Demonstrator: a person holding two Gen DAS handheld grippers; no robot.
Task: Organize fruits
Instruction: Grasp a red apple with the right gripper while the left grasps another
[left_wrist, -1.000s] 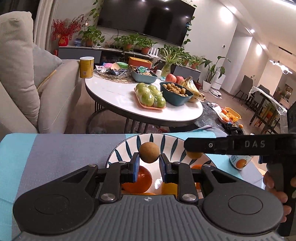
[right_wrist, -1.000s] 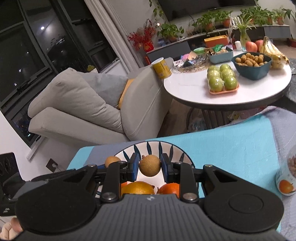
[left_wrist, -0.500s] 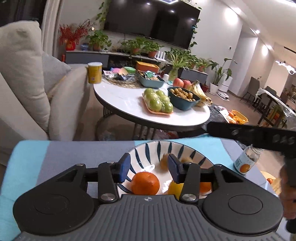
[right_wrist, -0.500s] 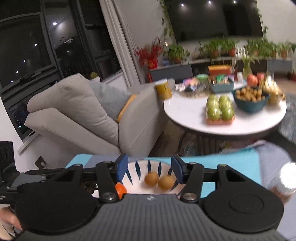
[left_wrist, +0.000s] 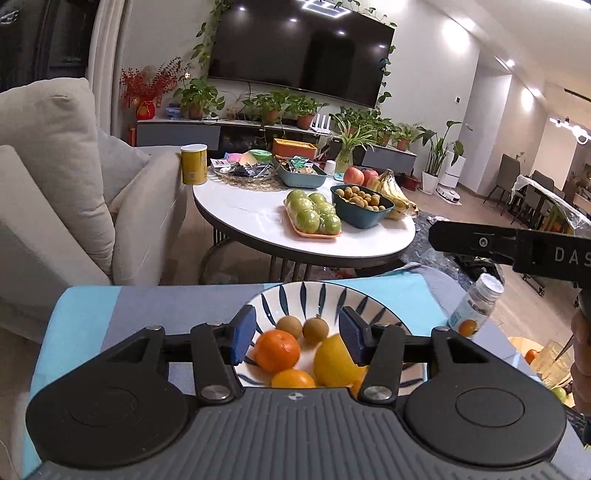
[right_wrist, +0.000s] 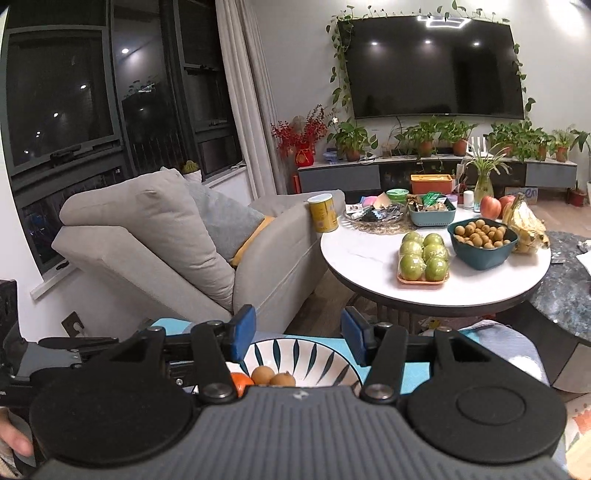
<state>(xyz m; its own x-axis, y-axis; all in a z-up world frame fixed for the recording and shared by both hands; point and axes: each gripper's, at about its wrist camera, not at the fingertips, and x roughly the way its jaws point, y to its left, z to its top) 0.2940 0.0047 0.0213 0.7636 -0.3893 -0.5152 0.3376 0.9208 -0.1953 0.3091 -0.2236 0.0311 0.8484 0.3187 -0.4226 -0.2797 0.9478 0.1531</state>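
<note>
- A white ceramic bowl with dark blue leaf stripes (left_wrist: 306, 295) is seen on a surface covered in blue and grey cloth (left_wrist: 155, 306).
- Two small round brown fruits (left_wrist: 303, 328) are seen side by side in the bowl, beside a round orange mandarin (left_wrist: 277, 350), a yellow lemon (left_wrist: 332, 363) and a second orange fruit (left_wrist: 293, 379).
- The left tool (left_wrist: 298, 334) is held above the bowl, its blue-padded jaws opening, with nothing pressed between them.
- The right tool (right_wrist: 298, 338) is held above the bowl's near side, its jaws spread wide and empty.
- A small clear plastic bottle with a white cap (left_wrist: 476, 306) is seen standing on the cloth to the right of the bowl.
- A round white table (right_wrist: 369, 258) laden with green apples (right_wrist: 423, 258) and other fruit is seen behind, beside a grey sofa (right_wrist: 155, 251).
</note>
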